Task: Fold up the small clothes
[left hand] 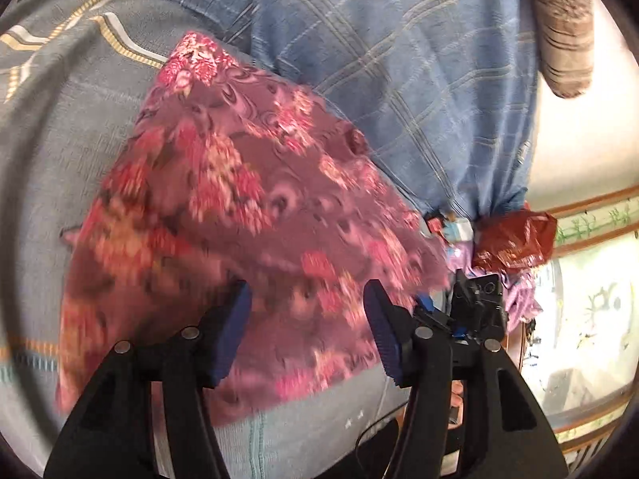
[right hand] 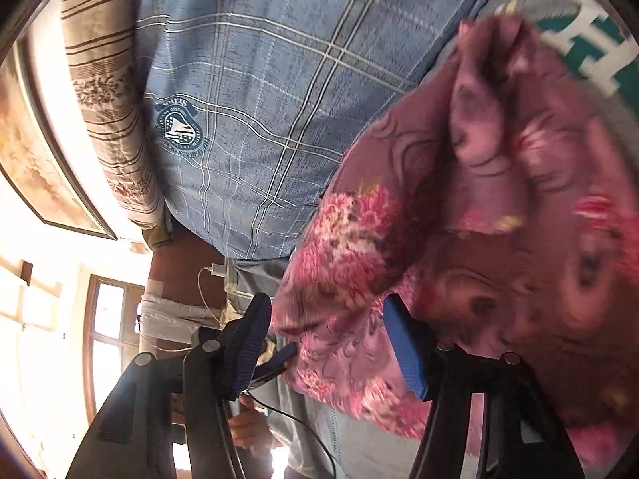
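Found the blue ribbed pads (left hand: 235,331) of the left tool (left hand: 305,295) standing apart and clamped on nothing. Located the floral pink garment (left hand: 239,199) directly ahead of the tips, with its near edge reaching into the gap between them, spread over the grey bed sheet (left hand: 80,139). Saw no pad pressing on the cloth. Judged this a release posture: garment left to settle on the bed, tips kept low and close for a fresh grip.

Found the right tool (right hand: 327,307) spread in the same way, gripping nothing. Noted a bunched, raised portion of the same garment ahead and to the right of it, with a lobe of cloth hanging into the gap but not pinched. Could not tell from the blurred frames whether a fold had been completed or how many layers lay stacked.

Identified the blue checked bedding (left hand: 379,80) beyond the garment on the far side of both tools, and a brown striped pillow (left hand: 567,28) further off. Judged both to be resting bedclothes, not part of the task. Noted a red plastic bag (left hand: 515,239) to the right of the left tool, well clear of the working area.

Judged the fold as partly done at best: garment still loose and uneven on the right side. Expected the next grip to call for two corners on the near edge, one per tool, so as to keep the layers aligned.
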